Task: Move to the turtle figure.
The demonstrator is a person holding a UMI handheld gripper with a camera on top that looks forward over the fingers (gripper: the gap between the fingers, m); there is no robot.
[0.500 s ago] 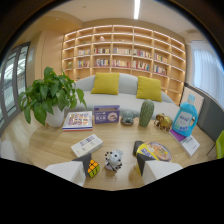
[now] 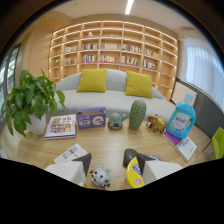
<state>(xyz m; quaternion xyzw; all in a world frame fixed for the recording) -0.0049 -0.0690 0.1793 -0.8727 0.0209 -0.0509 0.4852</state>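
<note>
The turtle figure, small and grey-green, sits on the wooden table beyond my fingers, between a purple box and a green cactus figure. My gripper is open, its white fingers spread wide and holding nothing. Low between the fingers lie a black-and-white spotted toy, a yellow object and a dark rounded object. The turtle stands well ahead of these, roughly in line with the gap between the fingers.
A golden animal figure and a blue detergent bottle stand right of the cactus. A picture book and a potted plant are to the left, with a leaflet nearer. A sofa and bookshelves lie behind the table.
The gripper has moved forward over the table; the turtle, cactus and box now look larger and nearer. The colourful cube near the left finger has dropped out of sight.
</note>
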